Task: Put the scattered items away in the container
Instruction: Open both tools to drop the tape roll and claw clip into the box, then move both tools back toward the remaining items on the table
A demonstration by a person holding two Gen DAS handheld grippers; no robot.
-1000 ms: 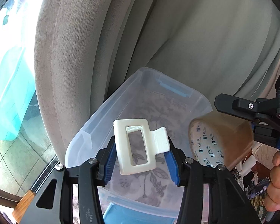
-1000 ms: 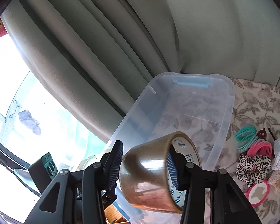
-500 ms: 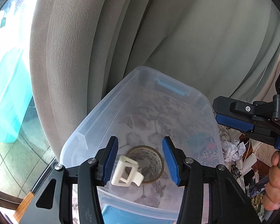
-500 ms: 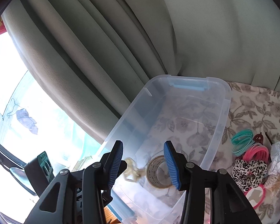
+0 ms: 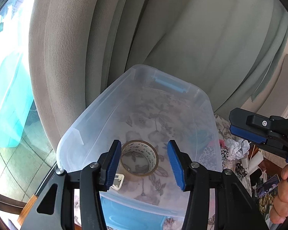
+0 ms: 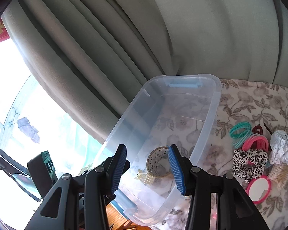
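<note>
Both grippers hang over the clear plastic container (image 5: 98,115), fingers spread, nothing between them. Left gripper (image 5: 144,164) is above the near end of the bin, its blue pads wide apart; right gripper (image 6: 146,169) likewise released, and it shows from the side in the left wrist view with a hand (image 5: 282,197) on its handle. Inside the container the tape roll (image 5: 139,158) lies flat on the bottom near the near end, open core facing up. The cream hair clip (image 5: 117,180) lies just beside it on the near side, looks to be touching the roll, partly hidden behind a left finger. The bin sits on a floral cloth (image 6: 259,103) against grey curtains (image 6: 201,28), blue latch at the far end. On the cloth to the right of the container, outside it: teal bangles (image 6: 240,133), pink bangles (image 6: 256,142), a leopard-print scrunchie (image 6: 249,163), crumpled paper (image 6: 281,146), a pink round mirror (image 6: 260,189), a small brush (image 6: 280,173).
</note>
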